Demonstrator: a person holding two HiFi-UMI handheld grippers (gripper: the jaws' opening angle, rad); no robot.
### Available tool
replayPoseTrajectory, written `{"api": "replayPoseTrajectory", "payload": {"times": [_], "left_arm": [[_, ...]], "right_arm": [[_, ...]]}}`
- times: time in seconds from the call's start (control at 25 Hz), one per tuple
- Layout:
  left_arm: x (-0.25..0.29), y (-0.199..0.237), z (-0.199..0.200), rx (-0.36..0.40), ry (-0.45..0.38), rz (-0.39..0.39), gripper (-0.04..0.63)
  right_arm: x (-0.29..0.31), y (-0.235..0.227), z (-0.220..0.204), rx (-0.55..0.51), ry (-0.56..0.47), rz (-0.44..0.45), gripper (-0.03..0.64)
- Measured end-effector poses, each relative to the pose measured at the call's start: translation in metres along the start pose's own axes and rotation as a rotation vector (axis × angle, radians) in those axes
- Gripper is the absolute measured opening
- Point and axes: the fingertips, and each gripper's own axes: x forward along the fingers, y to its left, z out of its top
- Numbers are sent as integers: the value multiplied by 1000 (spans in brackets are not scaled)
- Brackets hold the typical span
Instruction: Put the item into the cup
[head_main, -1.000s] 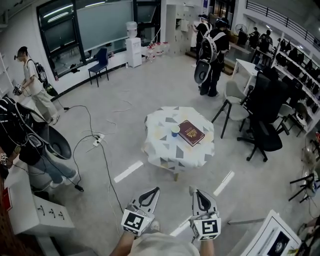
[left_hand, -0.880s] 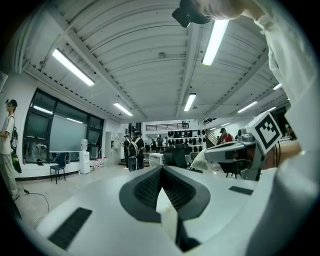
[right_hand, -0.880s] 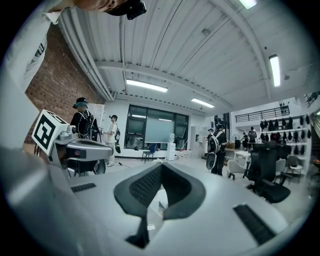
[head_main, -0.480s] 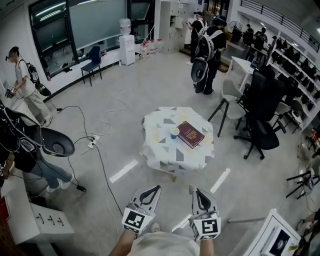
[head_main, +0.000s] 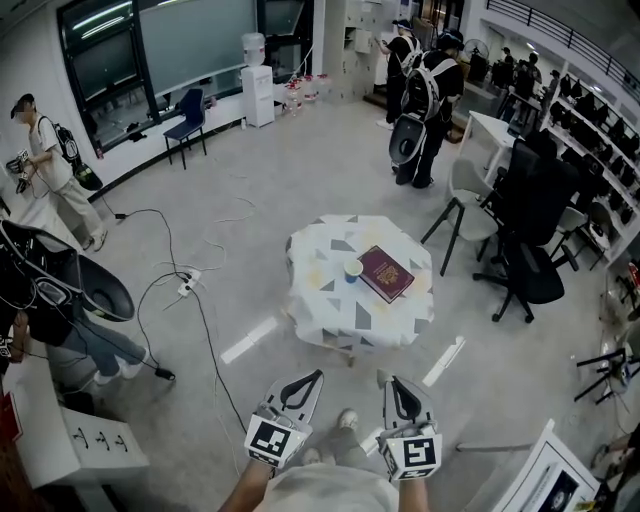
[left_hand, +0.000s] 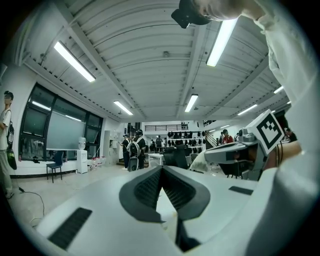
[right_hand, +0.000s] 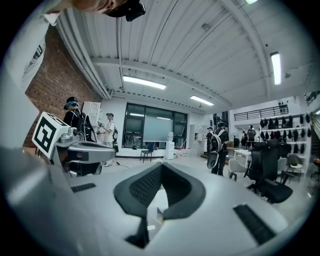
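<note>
On the floor at the left, a power strip (head_main: 188, 287) lay with its cables, well apart from the work.

The left gripper (head_main: 311, 380) was held low in front of the person. It pointed toward the table (head_main: 330, 320) and was well short of its near edge. Its own view showed the jaws closed tip to tip, with only the hollow behind the tips and nothing gripped.

The table was covered with a patterned cloth. The cup (head_main: 352, 269) stood upright at about its centre. A red book (head_main: 386, 274) lay flat just right of the cup, between the centre and the right edge. We could not tell whether the two touched. We made out no other item on the table, and the cup's inside was too small to read. We therefore could not settle which thing the task means; the book looked to us too large for the cup.

The right gripper (head_main: 391, 381) was level with the left one, likewise aimed at the table and well short of it. Its view showed the jaws meeting at the tips and holding nothing.

A black chair (head_main: 530, 275) stood off the table's right edge, apart from it.

We judged that no part of the task was done. Neither tool had reached the table, and nothing was picked up. What is left is to close on the table, open a gripper, take the item, carry it over the cup and release.
</note>
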Motion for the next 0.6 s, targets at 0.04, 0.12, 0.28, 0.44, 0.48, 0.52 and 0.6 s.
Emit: {"api": "replayPoseTrajectory", "payload": {"times": [0.04,0.12,0.28,0.44,0.48,0.52,0.6], "left_arm": [[3,2,-1,-7,5,7,12],[10,8,-3,-12,13,24,12],[29,19,-4,-9,26,57,12],[55,30,2,4,24,80,12],[62,32,4,8,23,87,12],[68,34,6,13,22,94,12],[80,39,11,27,14,108,12]], "right_arm": [[5,-2,0,0,-2,6,6],[16,-7,0,0,-4,23,6],[39,-22,2,5,-1,45,6],[67,-42,11,18,-18,60,6],[73,-47,14,17,-28,71,6],[79,-51,15,16,-33,85,6],[91,-61,18,11,-32,98,6]]}}
